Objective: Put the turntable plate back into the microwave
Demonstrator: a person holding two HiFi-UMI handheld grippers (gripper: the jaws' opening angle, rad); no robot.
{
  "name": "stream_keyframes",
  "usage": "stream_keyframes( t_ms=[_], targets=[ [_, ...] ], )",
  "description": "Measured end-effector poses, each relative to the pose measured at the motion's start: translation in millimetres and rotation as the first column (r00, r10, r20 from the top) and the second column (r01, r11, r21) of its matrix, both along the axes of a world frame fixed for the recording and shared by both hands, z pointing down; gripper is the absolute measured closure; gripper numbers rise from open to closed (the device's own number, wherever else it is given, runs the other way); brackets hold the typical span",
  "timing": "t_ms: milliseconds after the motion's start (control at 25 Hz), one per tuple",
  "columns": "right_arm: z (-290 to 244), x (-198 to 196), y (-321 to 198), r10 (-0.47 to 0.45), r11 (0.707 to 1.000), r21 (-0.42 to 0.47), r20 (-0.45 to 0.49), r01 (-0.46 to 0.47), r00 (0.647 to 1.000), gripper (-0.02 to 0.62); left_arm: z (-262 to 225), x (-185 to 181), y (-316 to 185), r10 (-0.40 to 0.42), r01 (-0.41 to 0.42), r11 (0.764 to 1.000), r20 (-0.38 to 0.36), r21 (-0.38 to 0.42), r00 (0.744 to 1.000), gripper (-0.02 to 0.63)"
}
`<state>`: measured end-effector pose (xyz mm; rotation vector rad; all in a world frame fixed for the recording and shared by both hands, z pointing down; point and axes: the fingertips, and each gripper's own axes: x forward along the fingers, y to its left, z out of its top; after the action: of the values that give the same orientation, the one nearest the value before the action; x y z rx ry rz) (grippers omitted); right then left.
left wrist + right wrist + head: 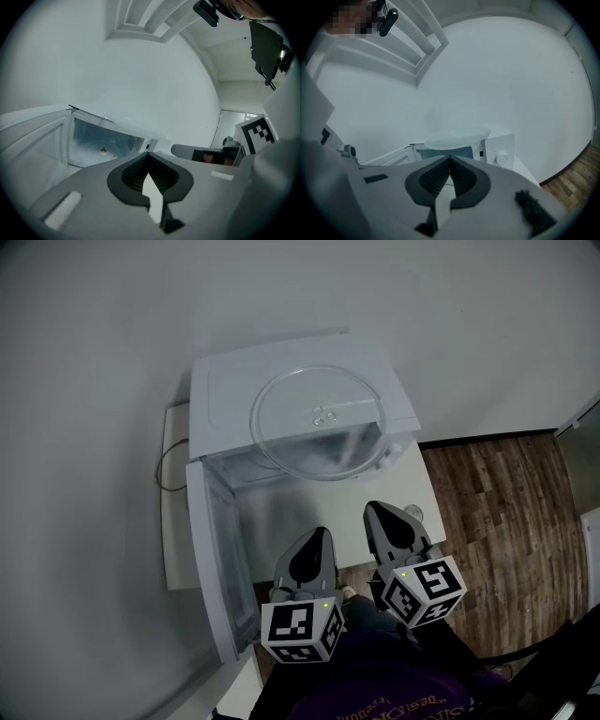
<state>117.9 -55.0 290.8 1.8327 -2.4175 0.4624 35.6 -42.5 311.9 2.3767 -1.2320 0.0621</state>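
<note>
The white microwave [220,390] sits on a white counter [176,540] by the wall. Its door [220,549] is swung wide open to the left, so the inside is bare. The turntable plate [319,423] is not inside. It lies flat on top of the microwave, and its front edge seems to stick out a little over the opening.

The plate is clear glass. I think it is heavy, hard, smooth and slippery, and it would break if it fell. The best place to grab looks like the rim at the front, where it hangs over. One pinch on each side would keep it level.

The left gripper [319,538] and the right gripper [377,514] are side by side in front of the open microwave, near it but not touching. Both point forward at it and tip down a little. The jaws of both are pressed together with nothing between them. They will need to open before they can take the rim.
</note>
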Motion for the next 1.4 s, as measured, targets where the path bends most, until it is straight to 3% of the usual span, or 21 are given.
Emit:
stream_keyframes(
  t_ms=[160, 360, 480, 520, 680, 720, 800, 1000, 1240, 1400],
  targets=[
    [-10, 12, -8, -0.006, 1.0, 0.025, 0.047, 0.004, 0.999, 0.593, -11, 4, -5, -0.035, 0.036, 0.999, -0.044, 0.009, 0.998, 0.601],
    [-19, 23, -19, -0.03, 0.999, 0.044, 0.096, 0.026, 0.995, 0.593, -25, 12, -11, -0.044, 0.046, 0.998, -0.044, 0.051, 0.998, 0.601],
    [-17, 29, -19, -0.035, 0.999, 0.042, 0.127, 0.03, 0.991, 0.592, -19, 16, -14, -0.039, 0.04, 0.999, -0.065, 0.021, 0.997, 0.592],
    [-16, 30, -20, -0.04, 0.999, 0.041, 0.133, 0.035, 0.99, 0.592, -18, 18, -15, -0.033, 0.033, 0.999, -0.072, 0.009, 0.997, 0.539],
    [-13, 35, -25, -0.061, 0.998, 0.015, 0.193, 0.059, 0.979, 0.591, -14, 24, -23, -0.045, 0.04, 0.998, -0.112, -0.04, 0.993, 0.529],
    [-13, 35, -25, -0.072, 0.997, 0.011, 0.212, 0.071, 0.975, 0.585, -14, 25, -25, -0.051, 0.045, 0.998, -0.126, -0.049, 0.991, 0.525],
    [-13, 32, -27, -0.102, 0.994, 0.002, 0.25, 0.105, 0.963, 0.513, -13, 25, -30, -0.068, 0.057, 0.996, -0.169, -0.067, 0.983, 0.51],
    [-6, 30, -35, -0.132, 0.986, -0.046, 0.378, 0.161, 0.916, 0.458, -7, 27, -43, -0.103, 0.066, 0.989, -0.289, -0.135, 0.952, 0.467],
    [-1, 29, -48, -0.144, 0.979, -0.056, 0.496, 0.198, 0.856, 0.431, 5, 23, -61, -0.158, 0.053, 0.967, -0.424, -0.25, 0.892, 0.4],
    [-1, 25, -56, -0.156, 0.966, -0.071, 0.608, 0.249, 0.778, 0.423, 0, 17, -73, -0.186, 0.056, 0.964, -0.507, -0.26, 0.841, 0.393]
  ],
)
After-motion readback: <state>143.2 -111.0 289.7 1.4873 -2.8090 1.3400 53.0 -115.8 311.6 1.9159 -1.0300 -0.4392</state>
